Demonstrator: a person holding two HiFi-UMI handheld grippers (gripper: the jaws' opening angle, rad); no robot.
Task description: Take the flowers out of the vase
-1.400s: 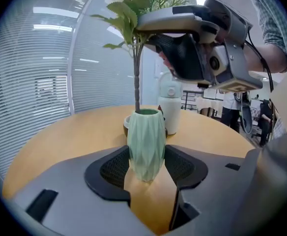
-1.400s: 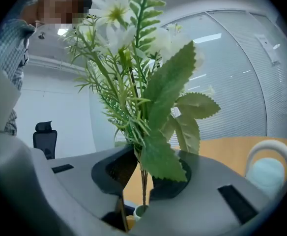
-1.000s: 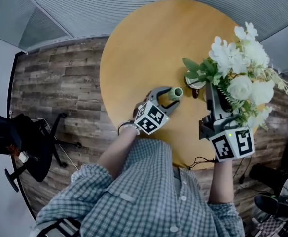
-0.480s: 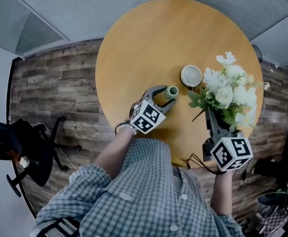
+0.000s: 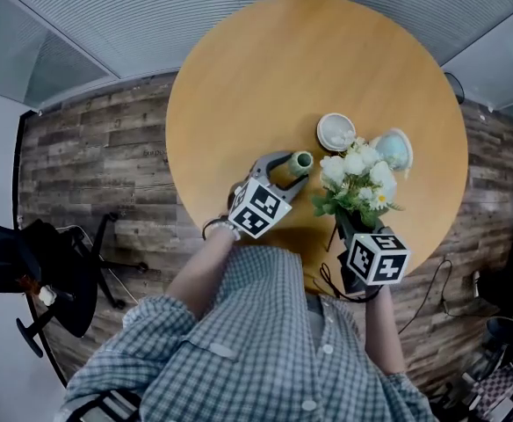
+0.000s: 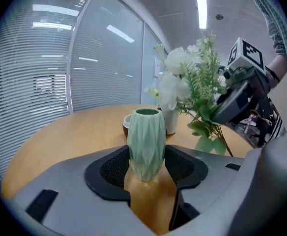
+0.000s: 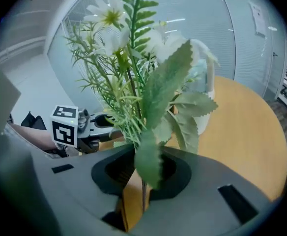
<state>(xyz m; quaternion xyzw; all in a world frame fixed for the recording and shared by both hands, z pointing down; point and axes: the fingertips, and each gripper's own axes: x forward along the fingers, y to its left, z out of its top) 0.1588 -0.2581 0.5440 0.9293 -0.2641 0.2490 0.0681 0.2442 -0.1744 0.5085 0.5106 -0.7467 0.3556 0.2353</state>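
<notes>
A pale green ribbed vase (image 5: 302,158) (image 6: 146,142) stands empty and upright on the round wooden table (image 5: 265,77). My left gripper (image 5: 296,168) (image 6: 146,167) is shut on it, with a pad pressed against each side. A bunch of white flowers with green leaves (image 5: 355,176) (image 7: 133,77) (image 6: 187,87) is out of the vase, just to its right. My right gripper (image 5: 344,225) (image 7: 142,173) is shut on the stems and holds the bunch tilted low over the table's near edge.
Behind the flowers stand a white cup (image 5: 336,132) and a pale round dish (image 5: 394,148). A cable (image 5: 335,284) hangs off the table's near edge. At the left, a black office chair (image 5: 28,262) stands on the wood floor.
My right gripper has come down and left with the flowers, from high at the right to low over the table beside the vase. My left gripper and the vase have stayed put.
</notes>
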